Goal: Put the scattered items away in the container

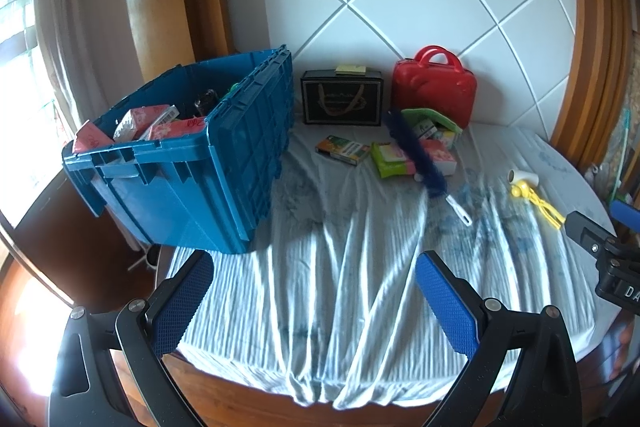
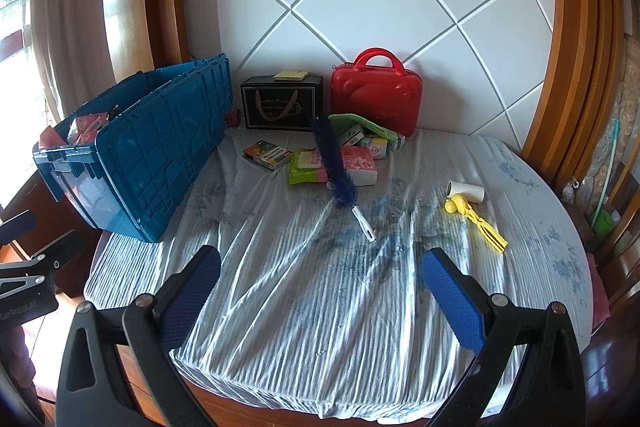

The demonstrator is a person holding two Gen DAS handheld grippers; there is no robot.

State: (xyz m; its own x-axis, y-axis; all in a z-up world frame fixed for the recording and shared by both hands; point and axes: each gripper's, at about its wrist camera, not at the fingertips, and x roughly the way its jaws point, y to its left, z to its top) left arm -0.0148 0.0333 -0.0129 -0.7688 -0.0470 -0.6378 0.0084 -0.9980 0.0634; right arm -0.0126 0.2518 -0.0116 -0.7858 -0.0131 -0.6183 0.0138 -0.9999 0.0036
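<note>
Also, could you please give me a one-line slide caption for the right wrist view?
Open right tongs above striped tablecloth; blue plastic crate, blue feather duster, yellow plastic clip toy beyond.

The near wall of the blue crate [image 1: 188, 183] hides most of what lies inside it; I see only the tops of some pink packets [image 1: 132, 125] and one dark thing behind them that I cannot name. The duster [image 2: 334, 163] covers part of the green pack [image 2: 306, 167] and of the pink-and-white box [image 2: 362, 165]. The print on the small boxes under the green cloth [image 2: 360, 123] is too small to read. My right hand-held gripper [image 1: 596, 231] is cut off by the left camera's edge, so I cannot tell there how its jaws stand.
</note>
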